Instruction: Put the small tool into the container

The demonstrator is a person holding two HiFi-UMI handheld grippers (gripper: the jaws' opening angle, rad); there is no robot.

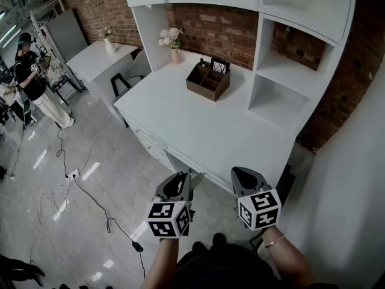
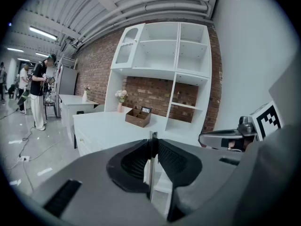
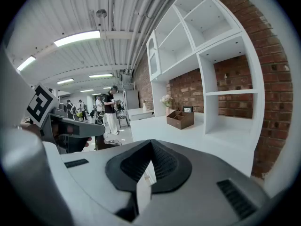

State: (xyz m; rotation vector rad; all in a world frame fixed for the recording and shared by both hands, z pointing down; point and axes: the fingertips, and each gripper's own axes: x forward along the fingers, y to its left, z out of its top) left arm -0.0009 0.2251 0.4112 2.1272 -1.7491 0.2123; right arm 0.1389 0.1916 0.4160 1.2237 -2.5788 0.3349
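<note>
Two grippers hang just off the near edge of the white surface [image 1: 216, 134], well short of the brown wooden container [image 1: 207, 80], a divided box that sits toward the back of that surface. The left gripper [image 1: 190, 178] pinches the small tool [image 2: 151, 165], a thin flat metal strip held edge-on between its pads, well apart from the container. The right gripper [image 1: 242, 172] has its jaws pressed together at the tips, nothing between them. Left of the container stands a vase of flowers [image 1: 174, 47]; right of it, white shelving [image 1: 283, 71].
</note>
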